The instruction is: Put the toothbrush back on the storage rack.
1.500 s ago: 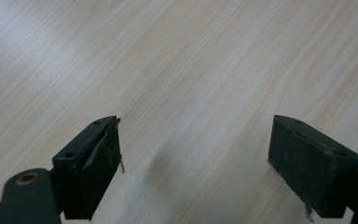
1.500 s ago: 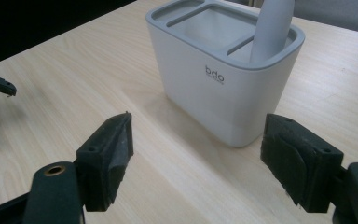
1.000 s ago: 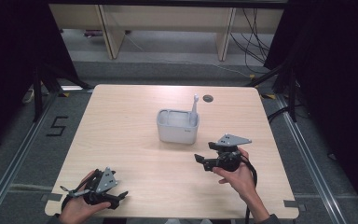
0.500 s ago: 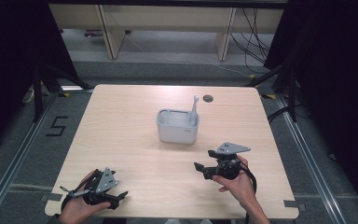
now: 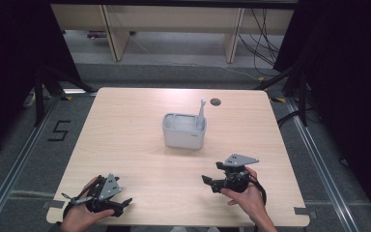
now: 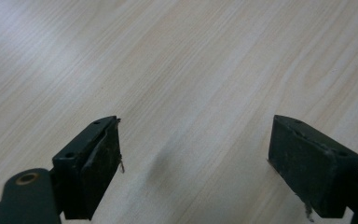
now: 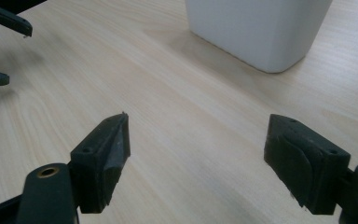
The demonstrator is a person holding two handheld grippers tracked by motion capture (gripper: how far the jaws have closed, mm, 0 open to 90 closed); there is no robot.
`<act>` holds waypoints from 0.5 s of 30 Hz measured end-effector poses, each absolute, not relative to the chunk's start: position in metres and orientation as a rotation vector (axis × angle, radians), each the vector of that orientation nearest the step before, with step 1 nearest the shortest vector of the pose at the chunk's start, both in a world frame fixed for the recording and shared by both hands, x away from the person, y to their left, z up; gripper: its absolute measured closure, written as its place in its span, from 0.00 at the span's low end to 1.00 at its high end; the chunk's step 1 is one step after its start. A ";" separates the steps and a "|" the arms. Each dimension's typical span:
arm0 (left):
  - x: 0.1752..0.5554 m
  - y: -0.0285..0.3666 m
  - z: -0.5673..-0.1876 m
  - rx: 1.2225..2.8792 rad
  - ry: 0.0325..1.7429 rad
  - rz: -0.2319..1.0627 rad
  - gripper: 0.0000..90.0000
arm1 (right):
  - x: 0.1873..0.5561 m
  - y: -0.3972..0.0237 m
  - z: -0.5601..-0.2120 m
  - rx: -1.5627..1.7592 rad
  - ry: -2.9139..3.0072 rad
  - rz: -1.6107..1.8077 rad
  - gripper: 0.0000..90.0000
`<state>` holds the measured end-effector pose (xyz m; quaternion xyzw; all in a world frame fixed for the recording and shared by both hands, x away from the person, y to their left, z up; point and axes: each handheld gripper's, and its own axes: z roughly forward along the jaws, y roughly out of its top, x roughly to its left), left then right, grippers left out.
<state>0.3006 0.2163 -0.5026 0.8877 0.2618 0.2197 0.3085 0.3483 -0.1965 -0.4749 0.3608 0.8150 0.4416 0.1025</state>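
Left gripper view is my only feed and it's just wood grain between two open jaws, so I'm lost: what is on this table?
Observer: A white holder stands near the table's middle, far ahead of your left gripper.
Operator: Anything in it?
Observer: A toothbrush stands upright in its right end, head up.
Operator: Where's the other gripper?
Observer: The right gripper sits near the front edge, below and right of the holder, not touching it.
Operator: Is it carrying something?
Observer: No; the right gripper view shows its jaws wide apart over bare wood.
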 end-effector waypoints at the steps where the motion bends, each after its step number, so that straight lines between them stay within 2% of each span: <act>1: 0.300 0.216 -0.503 2.344 0.695 0.585 0.18 | 0.345 -0.196 -0.475 1.117 2.400 1.299 0.25; 15: 0.300 0.216 -0.502 2.345 0.694 0.587 0.18 | 0.328 -0.200 -0.486 1.140 2.448 1.220 0.22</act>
